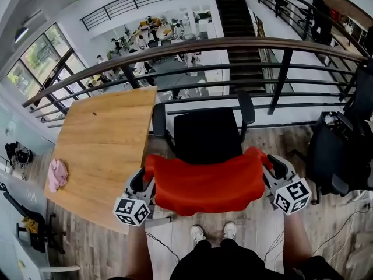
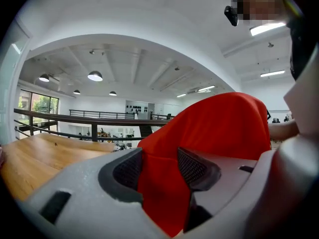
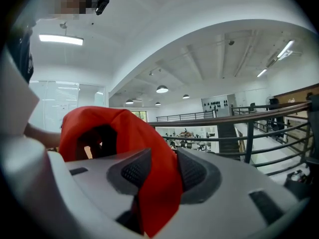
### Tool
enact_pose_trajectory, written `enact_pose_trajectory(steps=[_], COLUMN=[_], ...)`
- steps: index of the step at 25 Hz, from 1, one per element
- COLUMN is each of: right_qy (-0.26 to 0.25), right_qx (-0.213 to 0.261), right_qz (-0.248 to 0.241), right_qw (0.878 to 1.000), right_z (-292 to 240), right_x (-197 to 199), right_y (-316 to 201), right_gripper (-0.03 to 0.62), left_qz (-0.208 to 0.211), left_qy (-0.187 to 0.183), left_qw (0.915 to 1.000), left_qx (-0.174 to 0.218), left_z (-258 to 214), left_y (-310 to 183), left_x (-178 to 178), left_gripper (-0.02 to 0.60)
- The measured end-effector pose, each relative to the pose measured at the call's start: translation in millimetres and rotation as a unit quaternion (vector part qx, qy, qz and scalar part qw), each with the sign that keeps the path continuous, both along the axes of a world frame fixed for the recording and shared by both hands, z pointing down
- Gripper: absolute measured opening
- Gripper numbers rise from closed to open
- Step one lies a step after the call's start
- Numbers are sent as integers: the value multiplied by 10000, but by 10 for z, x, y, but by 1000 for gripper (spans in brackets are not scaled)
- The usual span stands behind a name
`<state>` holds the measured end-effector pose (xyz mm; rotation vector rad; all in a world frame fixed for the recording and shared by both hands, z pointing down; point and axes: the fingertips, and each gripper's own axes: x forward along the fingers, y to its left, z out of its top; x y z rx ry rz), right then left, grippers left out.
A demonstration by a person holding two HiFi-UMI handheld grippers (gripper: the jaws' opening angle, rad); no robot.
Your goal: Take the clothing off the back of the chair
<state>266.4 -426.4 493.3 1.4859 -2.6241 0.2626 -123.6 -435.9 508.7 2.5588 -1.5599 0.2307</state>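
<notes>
A red garment (image 1: 207, 182) hangs over the back of a black office chair (image 1: 207, 134) and hides the backrest. My left gripper (image 1: 141, 181) is at the garment's left end and my right gripper (image 1: 275, 168) at its right end. In the left gripper view the jaws (image 2: 159, 166) stand wide apart, with a fold of the red garment (image 2: 209, 128) hanging between the pads. In the right gripper view the gripper (image 3: 162, 171) is also open, and a narrow strip of the red garment (image 3: 154, 193) lies in the gap, brushing the pads.
A wooden table (image 1: 105, 136) stands left of the chair, with a pink cloth (image 1: 57, 175) near its left edge. A metal railing (image 1: 233, 44) runs behind the chair. Another black chair (image 1: 341, 150) is at the right. My feet (image 1: 198, 233) are just behind the chair.
</notes>
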Motion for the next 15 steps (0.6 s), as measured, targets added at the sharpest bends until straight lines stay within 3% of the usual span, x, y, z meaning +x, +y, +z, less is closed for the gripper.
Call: enact_pose_trajectory(steps=[8, 10, 15], right_qy=[0, -52, 165], right_qx=[-177, -205, -118], right_qz=[-263, -334, -370], right_qw=[9995, 9992, 9991], right_z=[24, 20, 14], right_x=[-41, -67, -156], right_y=[-71, -67, -16], right_gripper=[155, 138, 32], left_qz=[546, 607, 671], left_qy=[102, 142, -20], left_qw=[9984, 9980, 9977], left_qx=[-108, -112, 27], left_z=[17, 14, -13], left_y=[-94, -79, -48], left_x=[148, 155, 202], left_gripper=[209, 197, 88])
